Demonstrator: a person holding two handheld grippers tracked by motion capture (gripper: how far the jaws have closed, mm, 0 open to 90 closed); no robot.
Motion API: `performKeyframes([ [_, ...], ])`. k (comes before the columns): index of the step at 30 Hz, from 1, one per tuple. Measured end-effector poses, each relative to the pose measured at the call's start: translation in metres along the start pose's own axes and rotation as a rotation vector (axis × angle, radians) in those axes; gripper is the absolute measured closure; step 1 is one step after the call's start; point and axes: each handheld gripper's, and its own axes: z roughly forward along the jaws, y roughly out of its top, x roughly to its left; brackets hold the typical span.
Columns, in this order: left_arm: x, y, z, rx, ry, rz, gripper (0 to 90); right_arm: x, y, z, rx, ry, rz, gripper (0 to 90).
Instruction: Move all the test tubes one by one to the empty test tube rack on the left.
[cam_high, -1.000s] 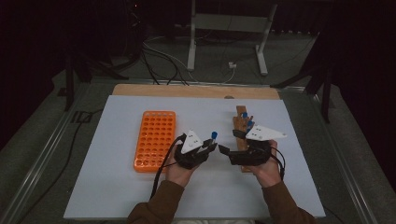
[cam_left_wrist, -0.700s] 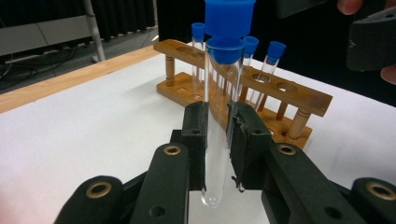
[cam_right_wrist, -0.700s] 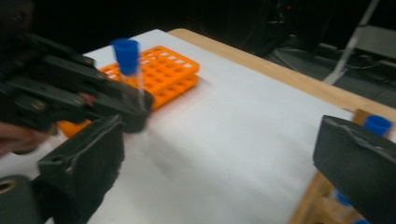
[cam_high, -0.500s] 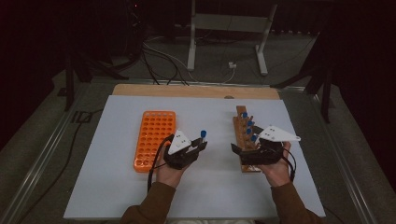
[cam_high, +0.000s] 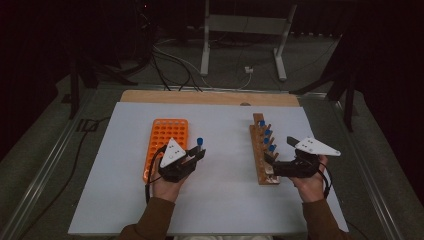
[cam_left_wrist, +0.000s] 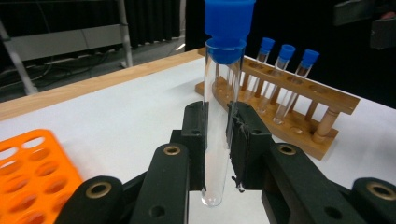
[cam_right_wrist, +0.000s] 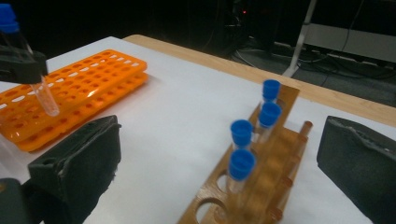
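While the left gripper (cam_left_wrist: 217, 140) pinched a clear blue-capped test tube (cam_left_wrist: 220, 116) upright beside the orange plastic rack (cam_high: 165, 145), the right gripper (cam_right_wrist: 219, 172) gaped empty over the wooden tube rack (cam_right_wrist: 261, 186).

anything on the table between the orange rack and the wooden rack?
Only the left gripper holding a blue-capped tube beside the orange rack. The white mat up to the wooden rack is bare, per the high view.

My left gripper's (cam_left_wrist: 217, 140) view crops the held test tube's (cam_left_wrist: 219, 121) blue cap (cam_left_wrist: 229, 28) at the top edge; beyond my right jaws, the wooden rack's (cam_right_wrist: 261, 186) near end runs off the bottom.
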Motion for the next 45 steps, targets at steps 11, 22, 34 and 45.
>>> performKeyframes([
  [11, 0.008, -0.009, -0.021, 0.01, 0.023, 0.009, 78.1, -0.009, -0.01, -0.01, -0.016, -0.014, 0.032, 0.0],
  [22, 0.014, -0.024, -0.042, 0.016, 0.03, -0.016, 78.0, -0.011, -0.012, -0.012, -0.021, -0.018, 0.04, 0.0],
  [34, 0.019, -0.04, -0.051, 0.065, 0.042, -0.029, 77.9, -0.009, -0.014, -0.013, -0.019, -0.014, 0.033, 0.0],
  [45, 0.018, -0.053, -0.037, 0.209, 0.079, 0.015, 77.8, -0.006, -0.014, -0.012, -0.019, -0.001, 0.027, 0.0],
])
